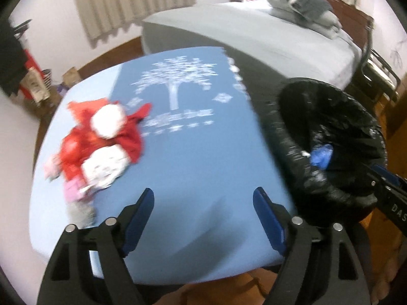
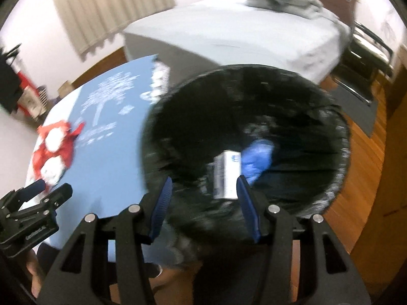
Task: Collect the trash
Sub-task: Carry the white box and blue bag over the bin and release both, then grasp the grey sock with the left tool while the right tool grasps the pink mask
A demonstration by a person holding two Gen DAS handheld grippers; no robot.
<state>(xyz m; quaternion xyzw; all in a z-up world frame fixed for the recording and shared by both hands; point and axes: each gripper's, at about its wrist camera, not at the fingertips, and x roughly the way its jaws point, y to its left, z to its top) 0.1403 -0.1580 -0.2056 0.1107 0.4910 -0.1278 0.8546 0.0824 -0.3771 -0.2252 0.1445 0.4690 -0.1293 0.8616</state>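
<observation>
Black tongs (image 1: 203, 211) with blue pads (image 1: 142, 218) and silver screws (image 1: 70, 228).

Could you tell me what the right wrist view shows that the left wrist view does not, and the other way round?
Only the right wrist view shows a white carton inside the bin, seen between the open right gripper, apparently untouched by its pads.

Only the left wrist view shows the pink scrap at the pile's near end, and the open, empty left gripper from behind.

Both show the blue table, the red-and-white trash pile, the bin's blue item and the bed.
</observation>
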